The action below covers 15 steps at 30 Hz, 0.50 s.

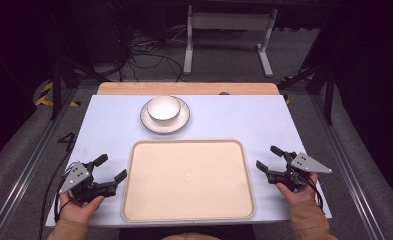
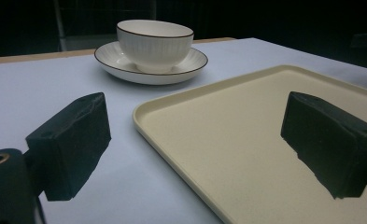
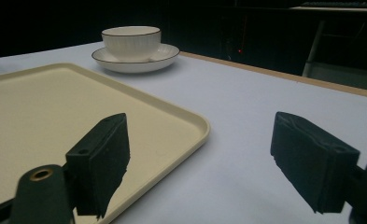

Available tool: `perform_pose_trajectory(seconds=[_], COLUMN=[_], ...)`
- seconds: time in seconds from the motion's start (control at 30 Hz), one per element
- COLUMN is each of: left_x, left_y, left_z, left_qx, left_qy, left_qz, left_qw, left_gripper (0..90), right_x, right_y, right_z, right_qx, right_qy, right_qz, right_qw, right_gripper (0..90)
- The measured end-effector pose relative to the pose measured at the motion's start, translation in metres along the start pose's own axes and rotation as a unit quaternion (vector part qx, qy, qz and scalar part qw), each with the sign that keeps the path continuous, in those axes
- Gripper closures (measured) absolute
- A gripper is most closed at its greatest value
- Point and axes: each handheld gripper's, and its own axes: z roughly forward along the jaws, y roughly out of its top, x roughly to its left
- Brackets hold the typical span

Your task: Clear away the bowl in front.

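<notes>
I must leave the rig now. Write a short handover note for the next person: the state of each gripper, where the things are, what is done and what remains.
Left gripper: open, holds nothing, at the left edge of the tray.
Right gripper: open, holds nothing, at the right edge of the tray.
Things: the bowl stands upright on the saucer, beyond the far edge of the tray, on the table. The tray lies flat and has nothing on it.
Done: nothing shows as moved yet; no gripper touches the bowl or saucer.
Left: probably to bring the bowl and saucer onto the tray, but this is only a guess from the layout.
</notes>
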Motion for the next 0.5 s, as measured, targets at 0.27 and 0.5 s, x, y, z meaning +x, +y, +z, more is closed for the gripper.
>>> perform_pose_trajectory(seconds=[0.27, 0.5], left_x=[-0.0017, -0.0008], left_y=[0.0008, 0.0042], left_z=[0.0012, 0.0001], left_qx=[-0.001, -0.003], left_qy=[0.001, 0.008], left_qz=[0.000, -0.008], left_qw=[1.0000, 0.9999], left_gripper=[9.1, 9.2], right_x=[-0.0005, -0.0012], right_y=[0.0001, 0.0002], right_z=[0.0003, 0.0007], right_qx=[0.003, 0.005], right_qy=[0.002, 0.003], right_qz=[0.003, 0.006], right_qw=[1.0000, 1.0000], right_gripper=[20.2, 20.2])
